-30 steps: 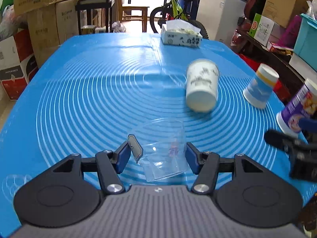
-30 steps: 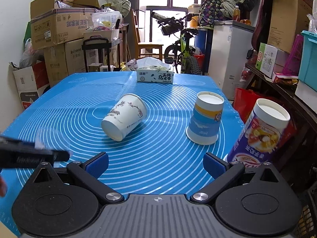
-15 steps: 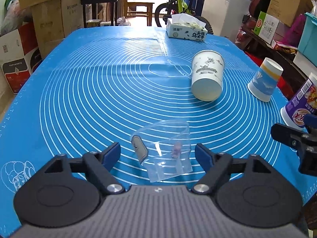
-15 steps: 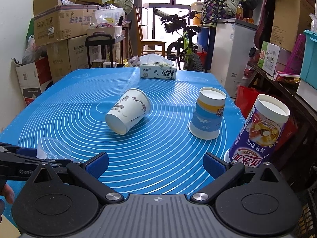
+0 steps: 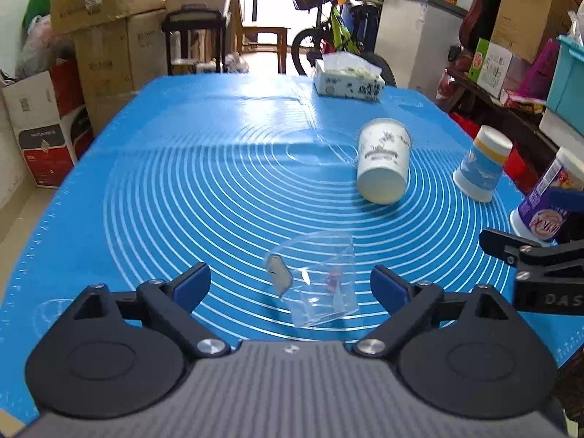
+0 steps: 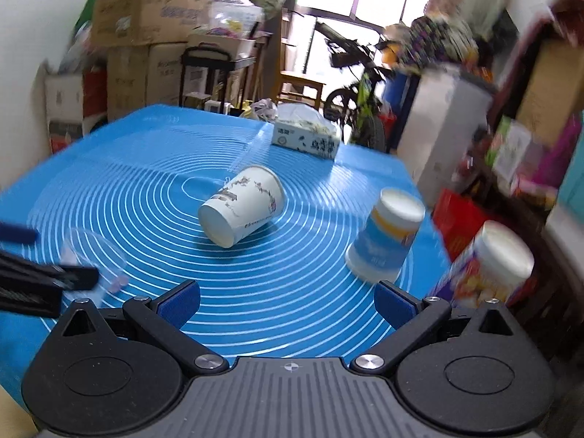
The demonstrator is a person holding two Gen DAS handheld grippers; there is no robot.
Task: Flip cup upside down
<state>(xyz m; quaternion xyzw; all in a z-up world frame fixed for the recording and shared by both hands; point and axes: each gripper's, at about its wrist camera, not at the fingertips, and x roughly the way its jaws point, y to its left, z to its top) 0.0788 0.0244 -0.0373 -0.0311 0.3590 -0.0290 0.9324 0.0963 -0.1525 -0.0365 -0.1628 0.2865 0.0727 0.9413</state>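
I'm holding both tools wide open; the clear plastic cup (image 5: 315,277) is sitting between my left tool (image 5: 291,281) tips, while I'm eyeing the tipped white paper cup (image 6: 242,206) beyond: grab mid-body, gently.

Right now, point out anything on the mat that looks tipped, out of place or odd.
The white printed paper cup lies on its side mid-mat, base toward the cameras. The blue-and-white cup and the purple cup stand upside down, and the clear plastic cup, free between the open left tool, seems inverted too. Nothing looks spilled.
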